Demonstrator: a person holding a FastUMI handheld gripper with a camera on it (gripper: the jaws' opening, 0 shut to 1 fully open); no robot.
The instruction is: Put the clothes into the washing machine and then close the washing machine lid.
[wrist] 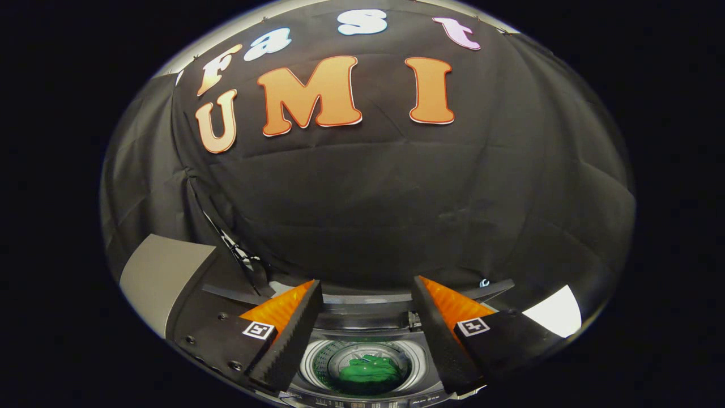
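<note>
hand-held gripper: my hand-held gripper [367, 334] is spread wide, its two fingers well apart and holding nothing; they frame the mouth of the machine from above

clothes: a green garment [371, 371] lies bunched at the bottom of the drum [317, 362]; it sits below and between my fingers, slightly nearer than their tips; I judge the loading step done

washing machine: a top-loading washing machine [368, 396] stands directly under me, its round opening near and central; I am looking down into it past the fingers

lid: the lid [158, 277] appears to stand raised at the far left of the opening, a grey panel leaning up toward the booth wall; its hinge line seems to run left to right along the far rim of the machine, behind my fingertips; I cannot tell whether it is folded

key relation: the lid lies left of and beyond my left finger, above the opening; to close it I would have to travel left and far, get behind its upper edge, then draw it near and down over the drum

risk: with the fingers this wide, one could catch the rim; a pale object at far right [552, 311] is too unclear to name
</note>
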